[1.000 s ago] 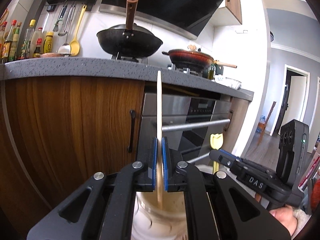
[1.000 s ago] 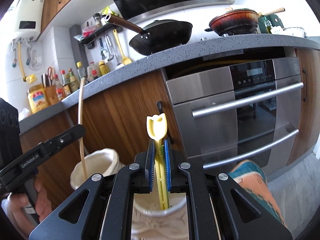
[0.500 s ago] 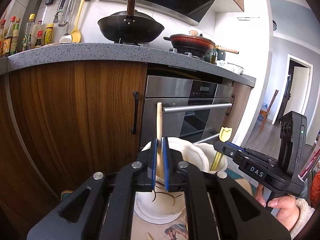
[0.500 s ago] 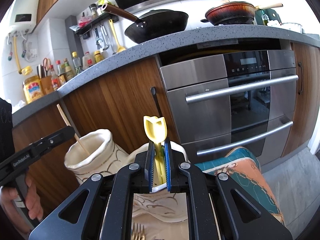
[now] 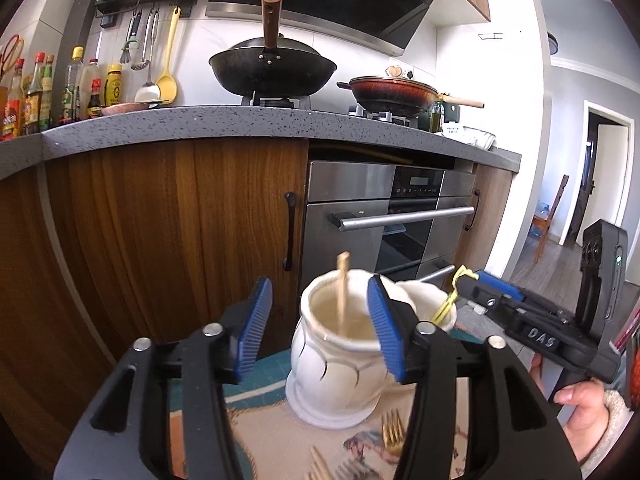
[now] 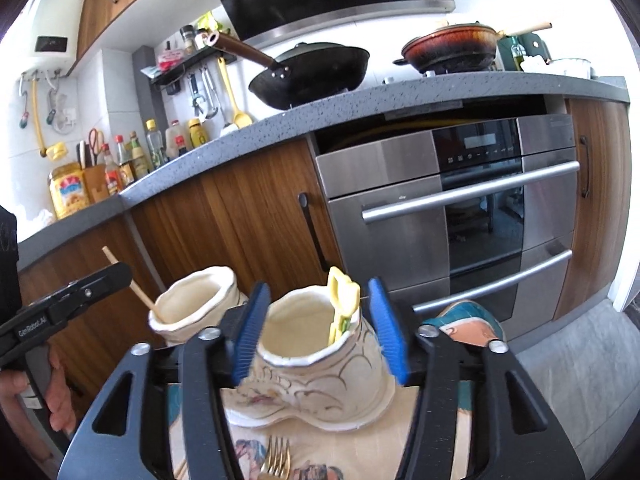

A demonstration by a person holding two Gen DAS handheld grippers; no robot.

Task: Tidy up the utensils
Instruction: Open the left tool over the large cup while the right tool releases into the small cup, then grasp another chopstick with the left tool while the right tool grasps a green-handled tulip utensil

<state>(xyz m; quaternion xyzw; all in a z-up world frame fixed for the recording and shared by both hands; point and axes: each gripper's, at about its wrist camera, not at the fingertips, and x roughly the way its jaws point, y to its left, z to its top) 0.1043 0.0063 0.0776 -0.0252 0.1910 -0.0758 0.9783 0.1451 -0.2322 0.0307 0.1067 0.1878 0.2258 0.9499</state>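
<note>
Two white ceramic holders stand on a patterned mat. A wooden chopstick (image 5: pixel 342 291) leans inside the left holder (image 5: pixel 332 364); it also shows in the right wrist view (image 6: pixel 132 286). A yellow utensil (image 6: pixel 341 304) stands in the right holder (image 6: pixel 316 372); its handle also shows in the left wrist view (image 5: pixel 450 304). My left gripper (image 5: pixel 320 326) is open, its blue pads either side of the left holder's mouth. My right gripper (image 6: pixel 320 330) is open around the right holder's rim. Neither holds anything.
A gold fork (image 6: pixel 276 458) lies on the mat (image 5: pixel 276 432) in front of the holders, also in the left wrist view (image 5: pixel 392 432). Wooden cabinet doors (image 5: pixel 168 248) and a steel oven (image 6: pixel 460 216) stand close behind. Pans sit on the counter (image 5: pixel 240 120) above.
Both grippers lowered their utensils into the holders, then opened and let go. The chopstick now leans in the left holder and the yellow utensil rests in the right one.
</note>
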